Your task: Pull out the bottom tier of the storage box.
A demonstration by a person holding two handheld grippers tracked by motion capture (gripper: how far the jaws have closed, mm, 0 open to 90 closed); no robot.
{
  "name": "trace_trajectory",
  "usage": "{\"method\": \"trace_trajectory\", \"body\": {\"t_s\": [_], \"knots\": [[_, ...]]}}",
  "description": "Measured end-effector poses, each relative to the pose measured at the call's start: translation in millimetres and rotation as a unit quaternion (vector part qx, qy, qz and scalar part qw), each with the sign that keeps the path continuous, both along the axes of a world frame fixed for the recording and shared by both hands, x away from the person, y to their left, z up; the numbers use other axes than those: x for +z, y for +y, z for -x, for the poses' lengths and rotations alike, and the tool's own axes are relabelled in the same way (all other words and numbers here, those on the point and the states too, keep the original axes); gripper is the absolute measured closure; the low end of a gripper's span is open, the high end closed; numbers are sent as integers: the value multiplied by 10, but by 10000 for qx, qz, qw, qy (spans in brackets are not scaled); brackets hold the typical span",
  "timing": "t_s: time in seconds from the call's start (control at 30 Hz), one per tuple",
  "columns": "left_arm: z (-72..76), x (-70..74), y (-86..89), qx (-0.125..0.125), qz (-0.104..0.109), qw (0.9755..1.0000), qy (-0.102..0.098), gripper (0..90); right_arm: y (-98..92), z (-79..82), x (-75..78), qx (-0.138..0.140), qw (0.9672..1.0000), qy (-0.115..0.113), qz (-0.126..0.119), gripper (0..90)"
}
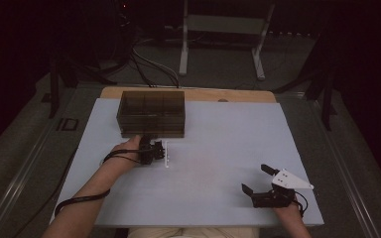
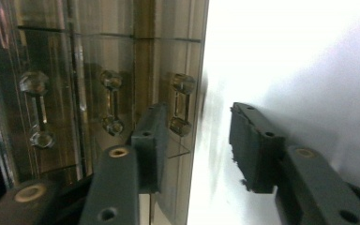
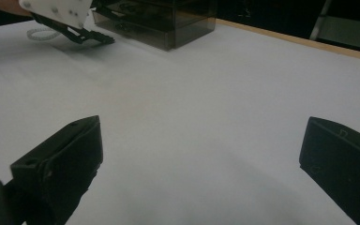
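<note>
Left gripper (image 1: 155, 148): it lay just in front of the smoked drawer box (image 1: 152, 113), turned on its side, with the person's left hand (image 1: 129, 151) behind it. Its jaws stood partly apart with nothing clamped between them.
Left gripper, own view: one black jaw lay against the box front (image 2: 89, 93); the other hung over bare white table (image 2: 309, 61). The gap between them was empty.
Drawer handles: three clear bar handles sat on the box front ahead of the jaws. The nearest handle (image 2: 182, 104) was just past the tip of the jaw by the box, seemingly not gripped, though the glare made contact hard to judge.
Right gripper (image 1: 258, 179): it rested on the table well apart from the box, near the person's edge. Its jaws were spread wide and held nothing.
Right gripper, own view: white tabletop lay between its jaws; the box (image 3: 168, 21) stood far ahead, with the left gripper (image 3: 82, 33) beside it.
</note>
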State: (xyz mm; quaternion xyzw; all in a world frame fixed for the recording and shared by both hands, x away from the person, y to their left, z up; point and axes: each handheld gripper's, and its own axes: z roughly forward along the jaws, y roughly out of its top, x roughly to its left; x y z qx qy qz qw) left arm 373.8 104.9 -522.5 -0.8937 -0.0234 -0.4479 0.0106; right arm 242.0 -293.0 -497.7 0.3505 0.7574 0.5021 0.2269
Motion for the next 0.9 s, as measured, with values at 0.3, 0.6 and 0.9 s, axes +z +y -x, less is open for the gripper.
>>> {"method": "trace_trajectory", "body": {"t_s": [0.3, 0.6, 0.9], "knots": [[-7, 160, 103, -23, 410, 9986, 339, 438, -2, 0, 1, -4, 10000, -3, -10, 0], [-42, 256, 243, 193, 616, 9950, 757, 306, 11, 2, -5, 20, 10000, 13, 18, 0], [-78, 346, 297, 433, 785, 9908, 1009, 165, 15, 1, -7, 27, 10000, 16, 21, 0]]}}
